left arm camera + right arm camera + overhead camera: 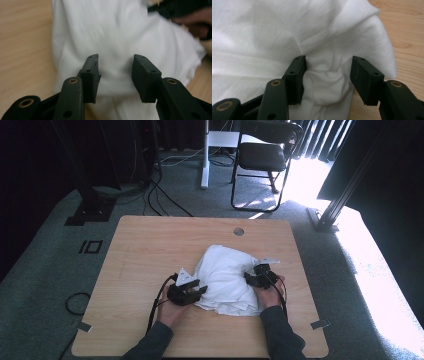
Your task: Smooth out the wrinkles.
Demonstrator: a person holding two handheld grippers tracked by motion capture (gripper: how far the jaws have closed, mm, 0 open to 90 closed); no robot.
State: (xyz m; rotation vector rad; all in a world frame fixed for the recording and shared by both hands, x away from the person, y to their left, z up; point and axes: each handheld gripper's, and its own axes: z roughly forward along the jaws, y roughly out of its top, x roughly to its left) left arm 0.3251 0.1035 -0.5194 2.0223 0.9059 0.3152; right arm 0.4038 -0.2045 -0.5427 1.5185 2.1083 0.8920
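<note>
My high view sits above the near edge of the light wooden table (150,250) and looks forward and down, taking in the floor beyond. My left gripper view and right gripper view each look along their own black jaws, very close to the crumpled white cloth (225,275) (120,32) (262,37), which all three views share.

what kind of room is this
Probably a lab or office space set up for recording: a small wooden table on grey carpet, loose cables running to dark metal stands, and a black chair behind.
</note>
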